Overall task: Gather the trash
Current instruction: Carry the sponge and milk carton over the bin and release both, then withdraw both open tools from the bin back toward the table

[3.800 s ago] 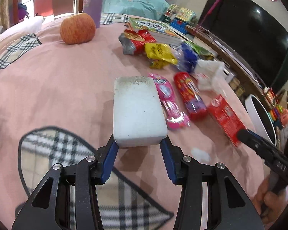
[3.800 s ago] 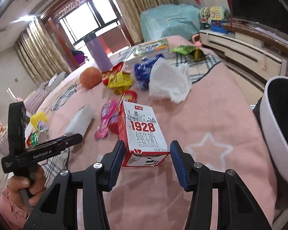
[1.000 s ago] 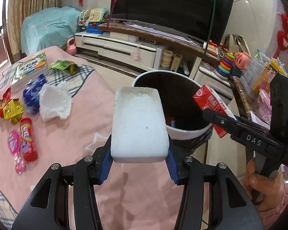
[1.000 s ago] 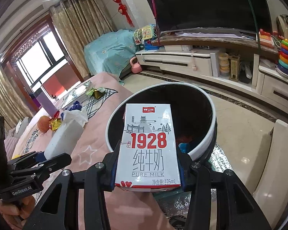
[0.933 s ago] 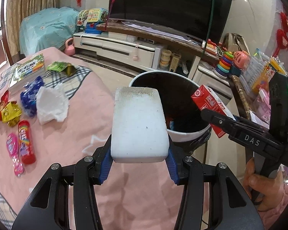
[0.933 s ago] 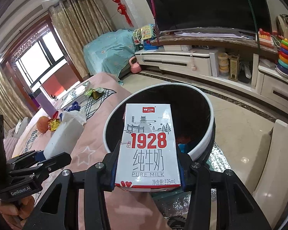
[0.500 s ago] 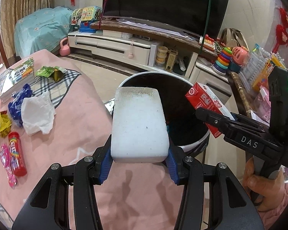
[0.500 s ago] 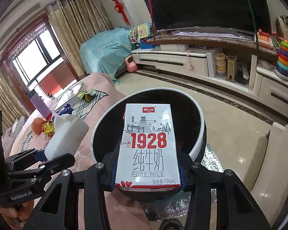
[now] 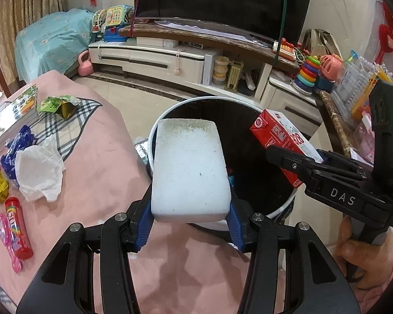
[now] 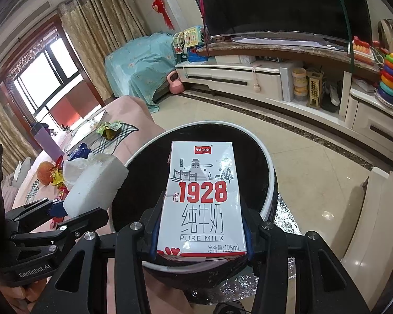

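At the lower centre of each wrist view, a white foam block (image 9: 190, 172) is clamped in the left gripper (image 9: 188, 216) and a milk carton (image 10: 203, 198) in the right gripper (image 10: 201, 240). Beyond both, at mid-frame, the black-lined trash bin (image 10: 267, 157) is seen open; both long axes are pointed toward it, the carton judged nearer its centre.

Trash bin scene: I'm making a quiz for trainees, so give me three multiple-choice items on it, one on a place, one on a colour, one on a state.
1. Where is the milk carton?
A. lying on the pink cloth
B. held above the bin's opening
C. on the TV stand

2. What colour is the bin rim?
A. white
B. green
C. red

3. What is the left gripper doing?
A. hanging open and empty
B. pinching a tissue
C. clamped on the white sponge

Answers:
1 B, the right gripper holds it with the dark bin interior behind it.
2 A, a white ring circles the black interior.
3 C, both blue pads press the block's sides.
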Motion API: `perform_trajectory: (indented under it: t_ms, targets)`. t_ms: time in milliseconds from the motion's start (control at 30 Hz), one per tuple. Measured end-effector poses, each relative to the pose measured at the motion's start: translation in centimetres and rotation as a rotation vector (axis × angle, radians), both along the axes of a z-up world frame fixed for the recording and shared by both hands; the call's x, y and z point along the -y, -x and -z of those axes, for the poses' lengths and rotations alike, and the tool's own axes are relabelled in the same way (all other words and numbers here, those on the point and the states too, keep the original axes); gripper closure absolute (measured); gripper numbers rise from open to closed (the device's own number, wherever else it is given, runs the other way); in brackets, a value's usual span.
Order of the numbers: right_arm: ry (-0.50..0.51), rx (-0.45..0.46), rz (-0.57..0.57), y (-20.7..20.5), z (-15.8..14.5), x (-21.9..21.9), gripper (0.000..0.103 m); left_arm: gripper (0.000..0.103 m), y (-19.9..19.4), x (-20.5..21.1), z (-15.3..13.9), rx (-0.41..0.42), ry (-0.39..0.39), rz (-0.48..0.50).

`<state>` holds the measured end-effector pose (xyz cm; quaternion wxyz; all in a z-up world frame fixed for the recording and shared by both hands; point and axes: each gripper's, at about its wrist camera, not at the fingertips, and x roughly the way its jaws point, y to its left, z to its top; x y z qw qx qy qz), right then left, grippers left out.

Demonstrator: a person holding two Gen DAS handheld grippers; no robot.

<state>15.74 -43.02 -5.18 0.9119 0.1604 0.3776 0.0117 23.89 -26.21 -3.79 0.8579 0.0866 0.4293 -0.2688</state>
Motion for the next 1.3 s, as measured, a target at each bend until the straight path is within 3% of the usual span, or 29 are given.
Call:
perform_trajectory:
  t_ms: [500, 667, 933, 1000, 1167, 1300]
  targets:
    - [0.004, -0.031, -0.011, -1.4, 0.5, 0.4, 0.056, 0.052, -1.3, 0.8, 0.6, -0.015, -0.007, -0.002]
    - [-0.005, -0.029, -0.009, -1.6, 0.4, 0.4, 0.053, 0.028, -1.2, 0.3, 0.5, -0.014, -0.003, -0.023]
    - [-0.04, -0.006, 0.004, -1.0, -0.3, 0.5, 0.051, 0.028, -0.3, -2.2, 0.3, -0.015, 0.027, -0.062]
    - [-0.044, 0.0, 0.0, -0.8, -0.4, 0.2, 0.046, 0.028, 0.2, -3.2, 0.4, -0.02, 0.033, -0.082]
    - [-0.062, 0.035, -0.01, 0.2, -0.9, -1.2, 0.021, 0.028, 1.5, -6.2, 1.0, -0.029, 0.052, -0.136]
    - [-0.067, 0.063, -0.016, 1.0, -1.3, -2.8, 0.015, 0.028, 2.5, -9.3, 1.4, -0.036, 0.067, -0.195]
